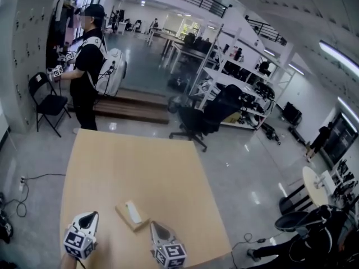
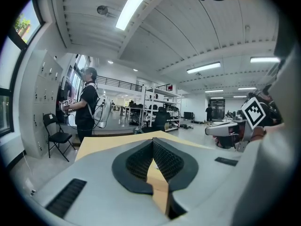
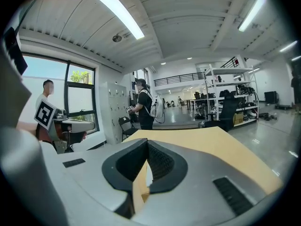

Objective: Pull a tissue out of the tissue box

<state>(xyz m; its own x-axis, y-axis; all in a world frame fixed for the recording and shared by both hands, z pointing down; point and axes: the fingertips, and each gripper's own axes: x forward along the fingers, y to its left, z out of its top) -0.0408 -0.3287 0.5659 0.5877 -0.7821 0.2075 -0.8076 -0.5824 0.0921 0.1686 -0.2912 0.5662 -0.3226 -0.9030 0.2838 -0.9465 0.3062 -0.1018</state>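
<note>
Two grippers, both clenched and both empty. The left gripper (image 1: 91, 216) has its pads pressed together at the tips, with only bare table (image 1: 129, 167) showing through the slit below them. It's the same with the right gripper (image 1: 153, 225): jaws closed, nothing pinched.

The tissue box (image 1: 132, 215) lies flat on the tan table near its front edge, angled a bit, with the white slot facing up. It sits between the two grippers and slightly ahead of them. The right tip is just beside the box's near right corner, and I can't tell if it actually touches. The left tip is near the box's left side, with a strip of table between them.

Both grippers point out across the table, tipped slightly down. A person (image 1: 88, 66) with a backpack stands past the far end, next to a folding chair (image 1: 47, 102).
</note>
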